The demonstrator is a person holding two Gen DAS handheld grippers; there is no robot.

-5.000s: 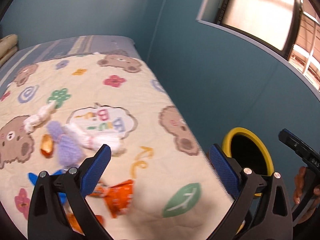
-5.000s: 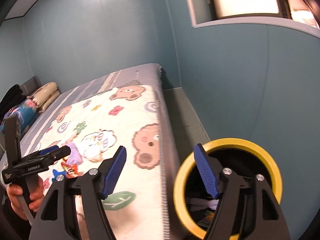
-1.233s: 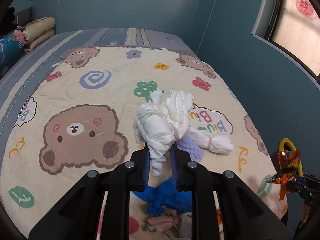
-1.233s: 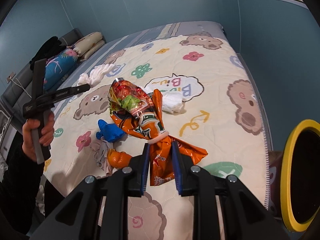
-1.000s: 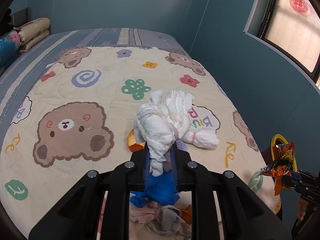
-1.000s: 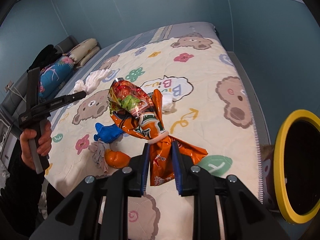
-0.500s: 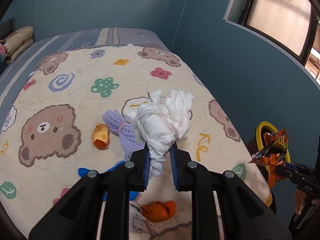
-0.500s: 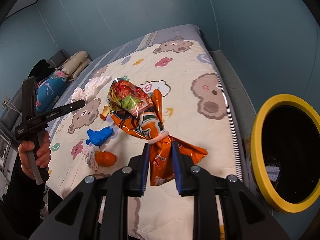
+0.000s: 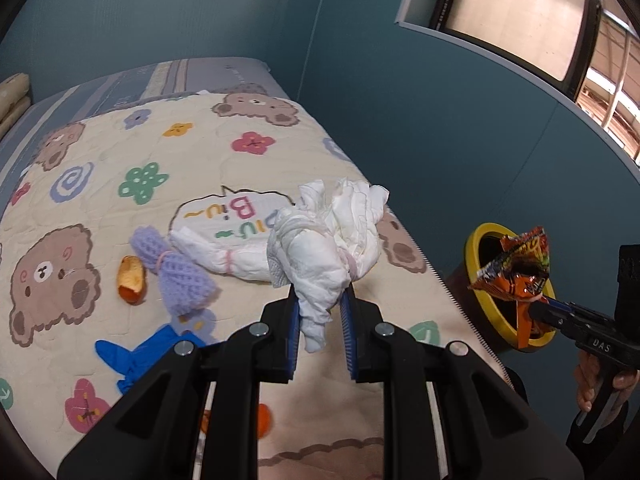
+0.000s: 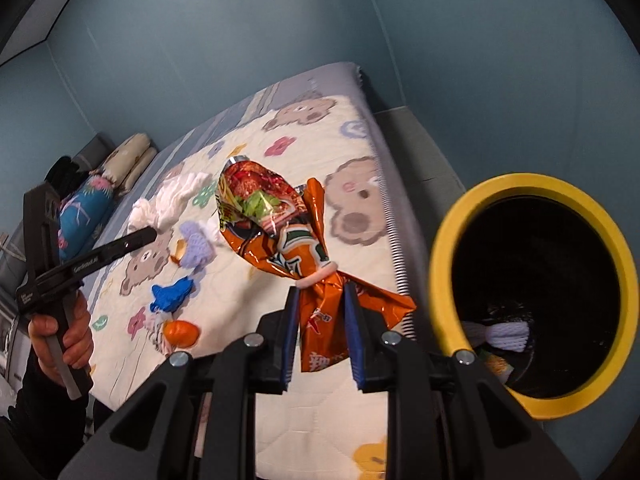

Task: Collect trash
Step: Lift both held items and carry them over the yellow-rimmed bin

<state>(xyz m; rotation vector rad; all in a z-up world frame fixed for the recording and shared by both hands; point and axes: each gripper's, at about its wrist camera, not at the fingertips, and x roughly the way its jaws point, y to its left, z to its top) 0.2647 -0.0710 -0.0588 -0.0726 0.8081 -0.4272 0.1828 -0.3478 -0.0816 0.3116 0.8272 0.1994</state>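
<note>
My left gripper is shut on a crumpled white tissue wad and holds it above the bed quilt. My right gripper is shut on an orange snack wrapper, held in the air just left of the yellow-rimmed bin. In the left wrist view the wrapper hangs in front of the bin's mouth. On the quilt lie a rolled white cloth, a purple knit piece, a blue scrap and orange peels.
The bin stands on the floor between the bed edge and the teal wall. Inside it lie a white bundle and other trash. Pillows sit at the bed's far end. A window is above.
Both grippers have swung right toward the bin with their loads. The bin now fills the right of the right wrist view and the wrapper sits at its mouth.
</note>
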